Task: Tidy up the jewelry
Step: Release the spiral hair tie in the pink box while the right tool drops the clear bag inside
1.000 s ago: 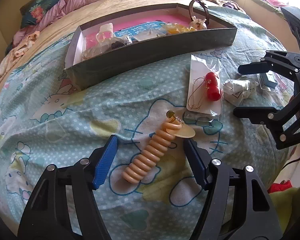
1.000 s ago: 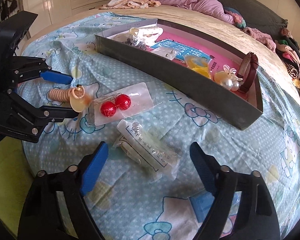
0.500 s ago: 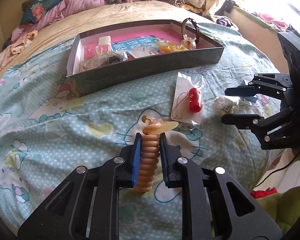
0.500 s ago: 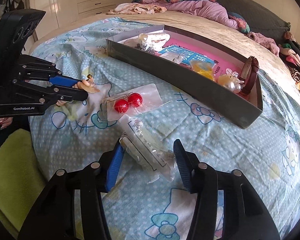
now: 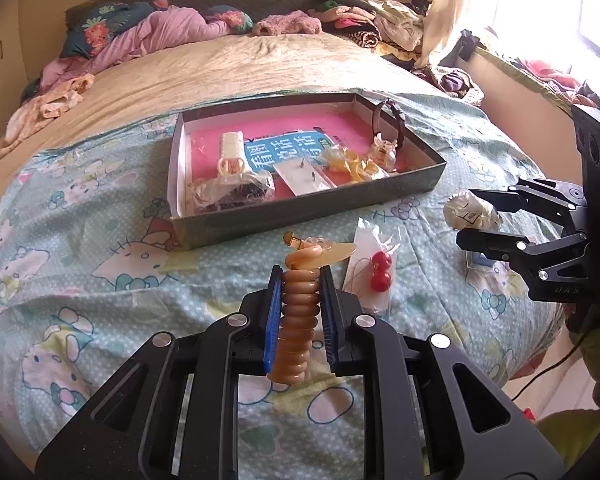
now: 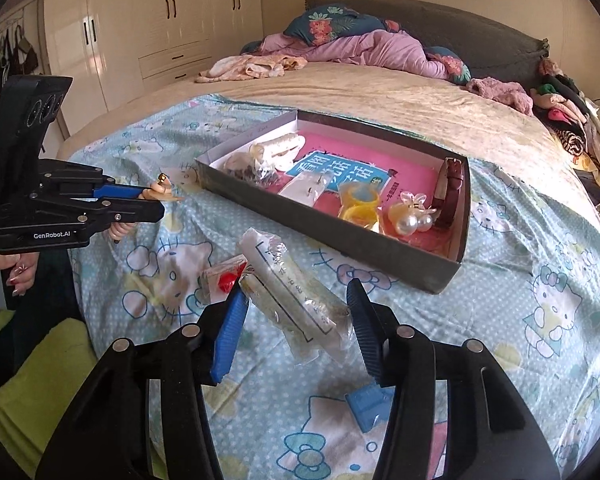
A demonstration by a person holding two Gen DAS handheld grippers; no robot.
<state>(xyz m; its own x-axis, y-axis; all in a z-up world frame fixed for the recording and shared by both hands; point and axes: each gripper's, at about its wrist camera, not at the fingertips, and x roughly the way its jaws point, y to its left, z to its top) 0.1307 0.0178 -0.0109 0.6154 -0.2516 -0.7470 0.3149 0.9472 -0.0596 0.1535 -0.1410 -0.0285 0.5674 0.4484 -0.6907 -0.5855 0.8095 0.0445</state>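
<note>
Clearly the coiled amber hair tie [image 5: 298,320] is the thing in hand: a springy plastic spiral with a flat pale charm [image 5: 332,250] and a small gold-capped bead at its far end, light and soft enough to squash and spring back, and probably smooth enough to slip if pinched only at one loop. Gripping it across the middle of the coil, along its length, looks like the sound hold, and that is how the left gripper [image 5: 300,280] has it: the blue pads press both flanks of the spiral, jaws closed to the coil's width, with the charm end poking past the tips and the other end hanging out behind. It seems lifted clear of the Hello Kitty bedspread [image 5: 80,272], near the front wall of the grey tray [image 5: 300,216], which already holds other pieces on its pink floor. The right gripper [image 6: 296,304] is partly open around a crinkly clear packet [image 6: 296,300]; its fingers flank the packet closely, but whether they actually pinch it I cannot tell. That packet looks flimsy and slippery, best taken across its bulk. A bag with red beads [image 5: 380,274] lies on the bedspread between the two grippers.
</note>
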